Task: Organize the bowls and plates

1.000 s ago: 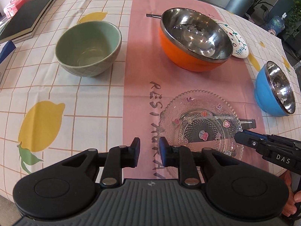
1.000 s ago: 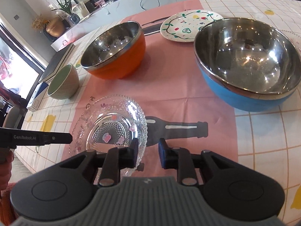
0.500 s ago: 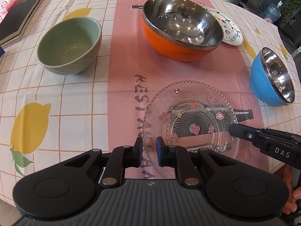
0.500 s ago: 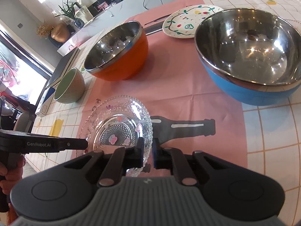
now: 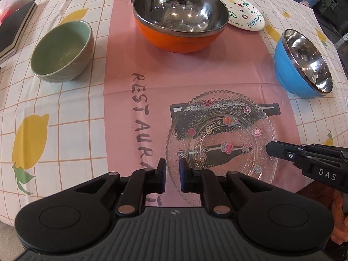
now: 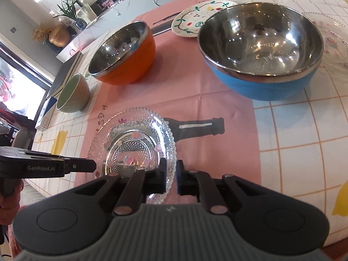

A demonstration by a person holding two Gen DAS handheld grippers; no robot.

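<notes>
Glass plate (image 5: 221, 134): clear, round, beaded texture, scalloped rim, small coloured floral decals. Round, so no long axis; lifted and tilted above pink runner (image 5: 121, 65), near table edge.

Left gripper (image 5: 173, 175): fingers narrowly apart, straddling plate rim at 8 o'clock; grip cannot be confirmed.

Right gripper (image 6: 171, 177): fingers likewise straddling rim at 4 o'clock.

Orange bowl (image 5: 180, 17) at 12 o'clock; blue bowl (image 5: 302, 63) at 2; green bowl (image 5: 62, 51) at 10.
</notes>
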